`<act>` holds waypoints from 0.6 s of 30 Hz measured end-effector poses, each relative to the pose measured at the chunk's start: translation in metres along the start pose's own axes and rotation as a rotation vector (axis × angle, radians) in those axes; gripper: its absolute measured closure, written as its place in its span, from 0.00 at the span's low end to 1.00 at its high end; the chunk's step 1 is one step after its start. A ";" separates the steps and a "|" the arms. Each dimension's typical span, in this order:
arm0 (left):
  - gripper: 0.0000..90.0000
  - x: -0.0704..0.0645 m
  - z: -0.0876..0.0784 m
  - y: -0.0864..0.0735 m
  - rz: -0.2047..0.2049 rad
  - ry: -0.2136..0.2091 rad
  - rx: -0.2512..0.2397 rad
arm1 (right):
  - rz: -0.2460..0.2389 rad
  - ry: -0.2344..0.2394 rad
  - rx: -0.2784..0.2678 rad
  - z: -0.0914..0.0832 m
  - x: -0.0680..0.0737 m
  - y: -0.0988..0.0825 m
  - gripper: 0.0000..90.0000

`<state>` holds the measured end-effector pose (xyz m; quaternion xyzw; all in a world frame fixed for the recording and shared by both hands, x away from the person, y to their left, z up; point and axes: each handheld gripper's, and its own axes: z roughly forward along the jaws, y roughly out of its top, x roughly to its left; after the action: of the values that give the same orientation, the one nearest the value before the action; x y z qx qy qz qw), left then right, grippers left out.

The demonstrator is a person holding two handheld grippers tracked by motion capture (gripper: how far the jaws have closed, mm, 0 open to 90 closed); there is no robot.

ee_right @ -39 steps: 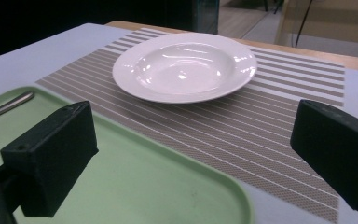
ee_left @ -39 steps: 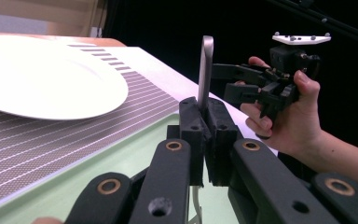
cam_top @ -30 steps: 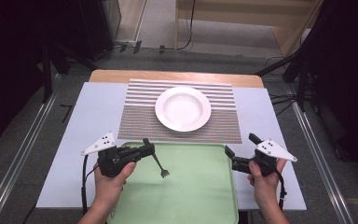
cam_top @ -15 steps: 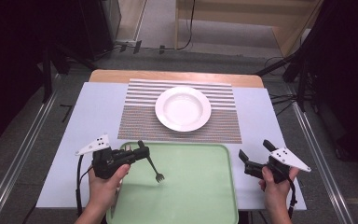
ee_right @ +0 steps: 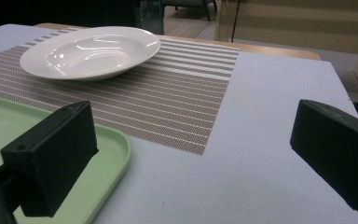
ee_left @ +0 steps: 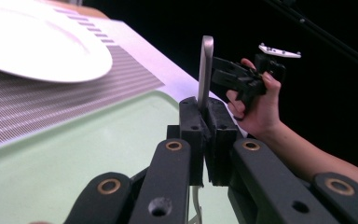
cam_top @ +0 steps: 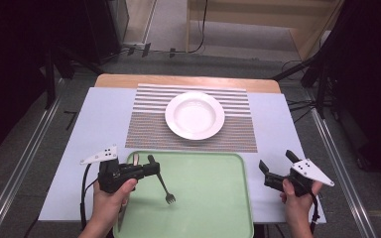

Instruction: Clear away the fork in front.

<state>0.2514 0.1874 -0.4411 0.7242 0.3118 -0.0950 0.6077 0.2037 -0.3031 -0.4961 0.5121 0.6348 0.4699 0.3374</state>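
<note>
My left gripper (cam_top: pixel 152 166) is shut on a metal fork (cam_top: pixel 164 189) by its handle. The tines hang down over the green tray (cam_top: pixel 213 208). In the left gripper view the pads (ee_left: pixel 192 122) clamp the silver handle (ee_left: pixel 206 70), which rises above them. My right gripper (cam_top: pixel 276 161) stands open with nothing between its jaws, low over the white table cover just right of the tray. In the right gripper view (ee_right: pixel 193 158) the gap between the jaws faces the cover and the tray's corner (ee_right: pixel 116 144). A white plate (cam_top: pixel 194 115) rests on the striped placemat (cam_top: pixel 238 134) beyond the tray.
A slim metal utensil (cam_top: pixel 135 158) lies along the tray's left edge, partly under my left hand. The white cover (cam_top: pixel 99 129) reaches to both sides of the placemat. Dark stands and rails flank the table. The left gripper view shows the right hand with its gripper (ee_left: pixel 242 77) farther off.
My right gripper has moved to the right and toward the near edge, away from the tray's side. The left gripper with the fork has barely shifted.
</note>
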 end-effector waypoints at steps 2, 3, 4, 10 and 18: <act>0.97 0.003 0.000 -0.001 -0.015 0.004 0.009 | 0.013 -0.001 0.002 -0.001 -0.002 -0.001 0.00; 0.97 0.005 0.000 -0.001 -0.025 0.002 0.008 | 0.009 -0.003 -0.004 -0.001 -0.003 -0.001 0.00; 0.97 0.006 -0.001 -0.001 -0.029 0.004 0.009 | 0.015 -0.003 -0.002 -0.002 -0.004 -0.001 0.00; 0.96 0.013 -0.003 -0.002 -0.043 0.004 0.007 | 0.016 -0.003 -0.007 -0.002 -0.006 -0.002 0.00; 0.91 0.021 -0.004 -0.007 -0.016 0.142 -0.021 | 0.015 0.000 -0.004 -0.002 -0.007 -0.002 0.00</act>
<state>0.2631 0.1984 -0.4564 0.7201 0.3610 -0.0450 0.5908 0.2028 -0.3100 -0.4980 0.5161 0.6301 0.4738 0.3351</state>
